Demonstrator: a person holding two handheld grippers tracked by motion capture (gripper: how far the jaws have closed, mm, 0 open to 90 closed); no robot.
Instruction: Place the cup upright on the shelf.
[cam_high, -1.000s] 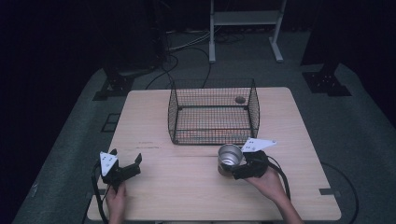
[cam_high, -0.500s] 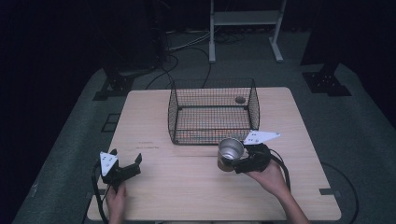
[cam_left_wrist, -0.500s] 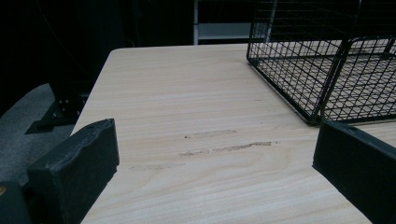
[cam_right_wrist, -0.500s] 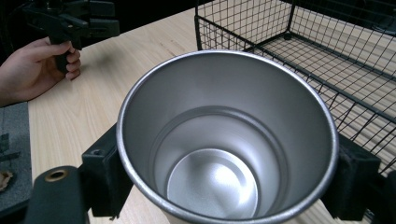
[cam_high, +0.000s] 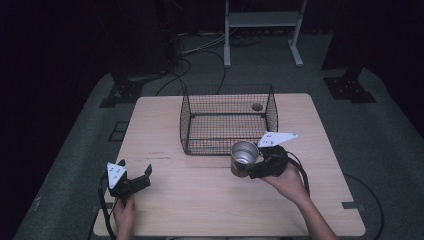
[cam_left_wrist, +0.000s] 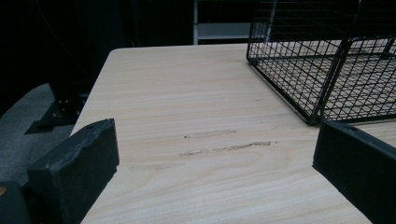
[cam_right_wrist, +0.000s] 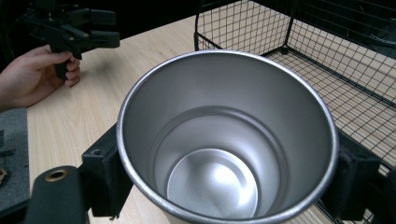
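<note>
Just in front of the black wire-mesh basket (cam_high: 227, 120), at about five o'clock from its middle, the right gripper (cam_high: 252, 162) pinches a shiny, open-topped stainless steel cup (cam_high: 243, 156) across its body; in the right gripper view the two black fingers (cam_right_wrist: 105, 175) press on opposite sides of the cup (cam_right_wrist: 229, 140), which stands upright with its mouth up and appears empty. The cup looks to be clear of the pale wooden counter (cam_high: 200, 205), close to the basket's near wall.

The likely aim is to set the cup inside the basket, and the main risk lies at that near wall. If the cup is carried toward twelve o'clock too low, its base may strike the top wire, tip in the grip, or push the light basket across the counter. The smooth round metal also offers little purchase: the fingers hold it at only two narrow patches, so a knock or a quick swing could make it rotate or slide down and out. Letting go too high over the mesh floor could leave it bouncing and falling on its side.

At about eight o'clock on the counter, the left gripper (cam_high: 131, 180) rests with its fingers (cam_left_wrist: 74, 165) spread wide and nothing between them, well apart from the basket (cam_left_wrist: 327, 70), so it cannot steady the basket if it shifts.
</note>
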